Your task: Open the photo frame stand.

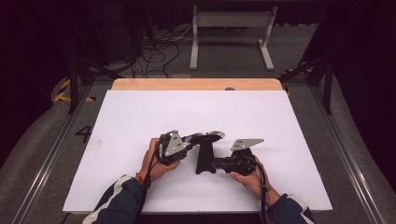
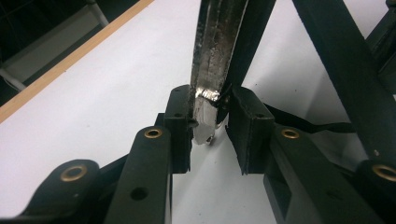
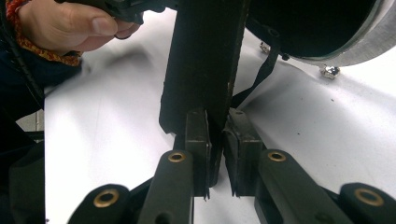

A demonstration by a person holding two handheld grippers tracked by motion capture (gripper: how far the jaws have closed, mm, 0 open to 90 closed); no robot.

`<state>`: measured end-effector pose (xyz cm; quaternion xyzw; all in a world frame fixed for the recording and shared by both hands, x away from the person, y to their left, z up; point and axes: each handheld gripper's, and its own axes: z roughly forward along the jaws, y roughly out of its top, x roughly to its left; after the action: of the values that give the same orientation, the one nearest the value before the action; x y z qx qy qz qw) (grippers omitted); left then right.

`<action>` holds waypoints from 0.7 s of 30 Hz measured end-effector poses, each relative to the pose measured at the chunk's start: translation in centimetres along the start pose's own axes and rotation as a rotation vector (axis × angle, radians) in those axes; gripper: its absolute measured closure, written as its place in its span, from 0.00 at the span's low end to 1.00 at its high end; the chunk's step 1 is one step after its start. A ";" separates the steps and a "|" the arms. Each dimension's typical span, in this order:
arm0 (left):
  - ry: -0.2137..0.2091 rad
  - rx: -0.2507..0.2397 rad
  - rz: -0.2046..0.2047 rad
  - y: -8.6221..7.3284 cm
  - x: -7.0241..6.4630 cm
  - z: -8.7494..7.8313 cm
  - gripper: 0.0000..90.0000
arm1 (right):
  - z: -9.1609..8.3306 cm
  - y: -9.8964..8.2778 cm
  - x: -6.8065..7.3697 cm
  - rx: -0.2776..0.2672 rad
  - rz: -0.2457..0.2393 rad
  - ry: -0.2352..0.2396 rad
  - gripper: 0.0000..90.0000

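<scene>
A round, silver-rimmed pan (image 1: 208, 136) with a long flat black handle (image 1: 204, 161) is held just above the white table near its front middle. My left gripper (image 1: 189, 140) comes in from the left. In the left gripper view my left gripper (image 2: 210, 130) has its pads against the shiny metal rim (image 2: 212, 70), with a thin black strap (image 2: 308, 126) trailing beside it. My right gripper (image 1: 215, 164) reaches in from the right at the handle's wide lower end. In the right gripper view my right gripper (image 3: 215, 140) is shut on the edge of the black handle (image 3: 201, 65).
The white sheet (image 1: 140, 112) covers a wooden table whose far edge (image 1: 196, 84) shows. A small metal screw (image 3: 330, 71) lies on the sheet beneath the pan's rim. Beyond the table stand a white frame (image 1: 231, 32) and floor cables (image 1: 159, 51).
</scene>
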<state>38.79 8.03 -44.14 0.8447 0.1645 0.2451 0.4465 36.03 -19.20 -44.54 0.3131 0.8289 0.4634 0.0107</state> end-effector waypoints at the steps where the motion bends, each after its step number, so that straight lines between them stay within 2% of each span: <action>1: -0.005 -0.005 -0.008 0.0 0.0 0.0 0.79 | 0.0 0.0 0.0 0.000 -0.001 0.000 0.90; 8: -0.003 -0.004 -0.011 -0.2 -0.2 0.0 0.79 | 0.1 -0.1 0.1 0.008 -0.010 -0.004 0.91; 12: 0.012 0.000 -0.003 -0.2 -0.3 0.1 0.79 | 0.1 -0.1 0.2 0.010 -0.019 -0.009 0.91; 16: 0.040 -0.001 0.027 -0.2 -0.4 0.3 0.77 | 0.1 -0.1 0.2 0.000 -0.019 -0.016 0.91; 21: 0.043 -0.009 0.028 -0.3 -0.3 0.4 0.77 | 0.1 0.0 0.1 -0.001 -0.029 -0.022 0.91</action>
<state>38.79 7.76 -44.68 0.8395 0.1610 0.2700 0.4431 36.00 -19.03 -44.57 0.3064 0.8328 0.4602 0.0268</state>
